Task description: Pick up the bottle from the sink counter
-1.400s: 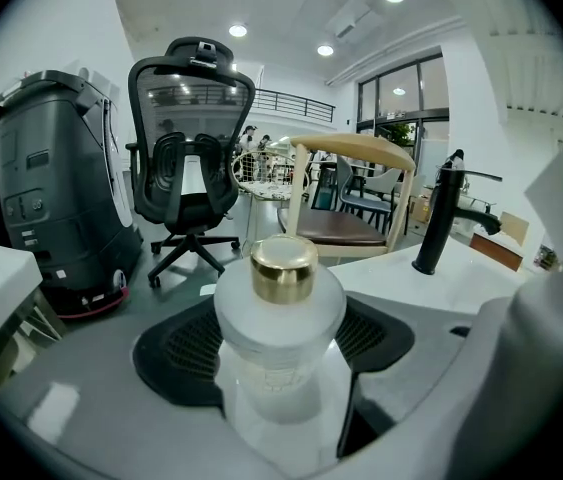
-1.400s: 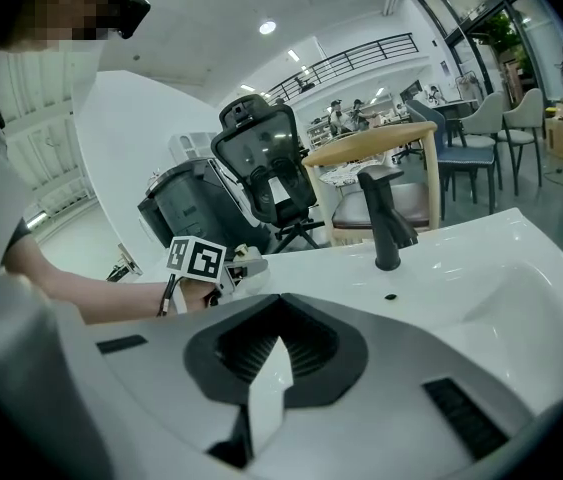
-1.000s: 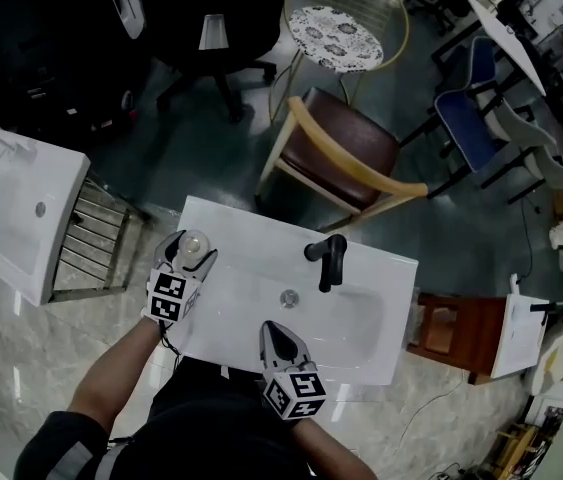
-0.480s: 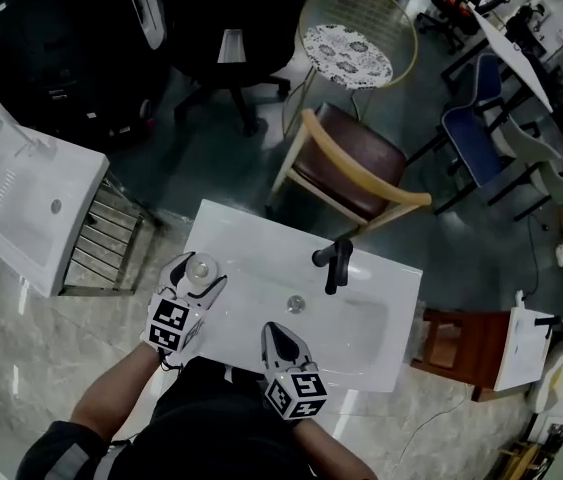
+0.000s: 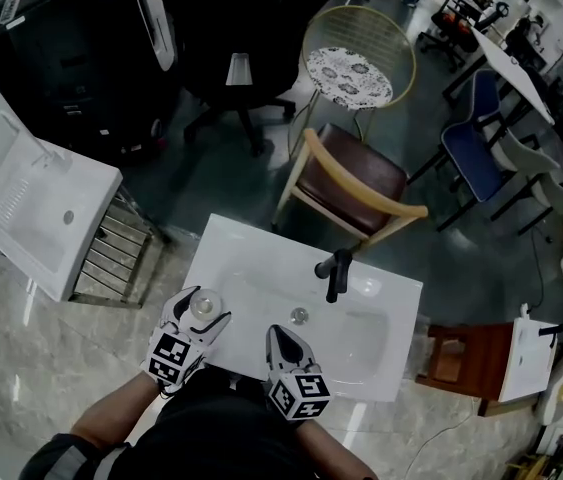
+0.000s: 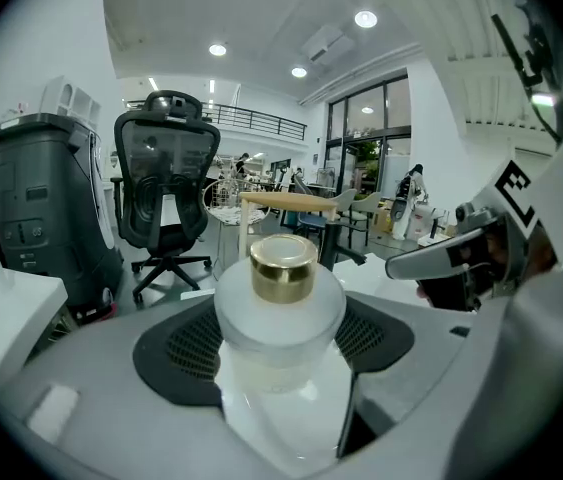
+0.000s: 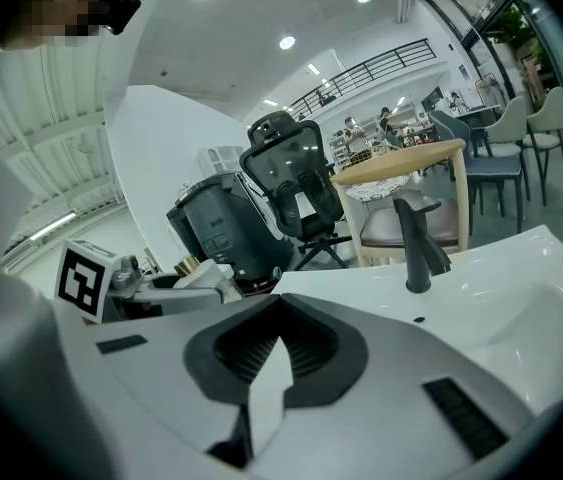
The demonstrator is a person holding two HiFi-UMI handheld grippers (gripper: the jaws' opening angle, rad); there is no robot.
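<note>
A frosted white bottle [image 5: 204, 305] with a gold cap [image 6: 283, 266] sits between the jaws of my left gripper [image 5: 202, 309], over the left front part of the white sink counter [image 5: 251, 253]. In the left gripper view the dark pads [image 6: 176, 353] press the bottle [image 6: 281, 318] on both sides, so my left gripper [image 6: 281, 353] is shut on it. My right gripper [image 5: 280, 334] hovers over the counter's near edge in front of the basin, shut and holding nothing [image 7: 279, 353].
A black faucet [image 5: 335, 268] and a drain [image 5: 299, 315] lie right of the bottle. Behind the counter stands a wooden chair [image 5: 353, 180] with a brown seat. A second white basin [image 5: 41, 213] is at the left, a wooden stool [image 5: 461, 350] at the right.
The left gripper and the bottle between its jaws have moved together toward the counter's near edge. The right gripper has barely moved. The head view has shifted.
</note>
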